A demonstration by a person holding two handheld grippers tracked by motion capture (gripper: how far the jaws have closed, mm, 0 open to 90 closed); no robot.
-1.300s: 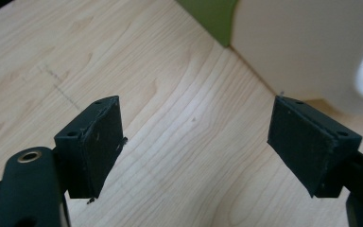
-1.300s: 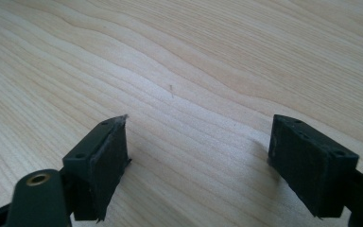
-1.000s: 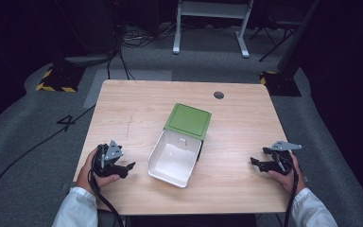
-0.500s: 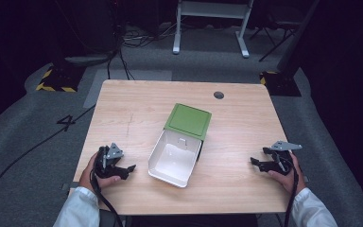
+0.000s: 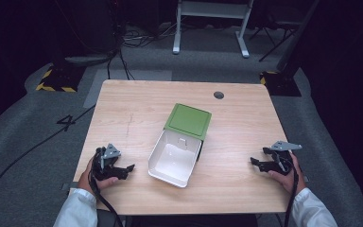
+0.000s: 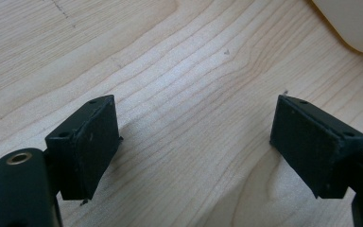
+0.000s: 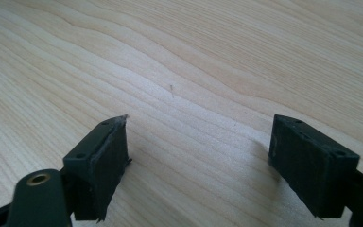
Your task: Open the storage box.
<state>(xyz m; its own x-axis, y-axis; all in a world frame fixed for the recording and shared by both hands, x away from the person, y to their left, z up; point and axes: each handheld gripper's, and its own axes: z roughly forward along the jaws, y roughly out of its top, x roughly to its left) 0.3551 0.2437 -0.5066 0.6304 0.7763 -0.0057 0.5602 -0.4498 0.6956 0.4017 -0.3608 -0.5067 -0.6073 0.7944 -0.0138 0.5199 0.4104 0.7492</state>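
A white box point(image 5: 175, 158) lies open in the middle of the wooden table point(image 5: 137, 113), its green lid point(image 5: 188, 121) hinged back toward the far side. Nothing shows inside it. My left gripper point(image 5: 128, 169) rests on the table to the left of the box, jaws wide apart and nothing between them point(image 6: 194, 151). A corner of the white box point(image 6: 354, 23) shows at the top right of the left gripper view. My right gripper point(image 5: 256, 162) rests near the table's right front, pointing toward the box, open over bare wood point(image 7: 198, 161).
A round cable hole point(image 5: 219, 95) sits near the table's far edge. Beyond the table are a grey floor, cables, a white frame's legs point(image 5: 208, 26) and yellow-black striped tape point(image 5: 52, 87). White sleeves point(image 5: 78, 210) come in at the bottom.
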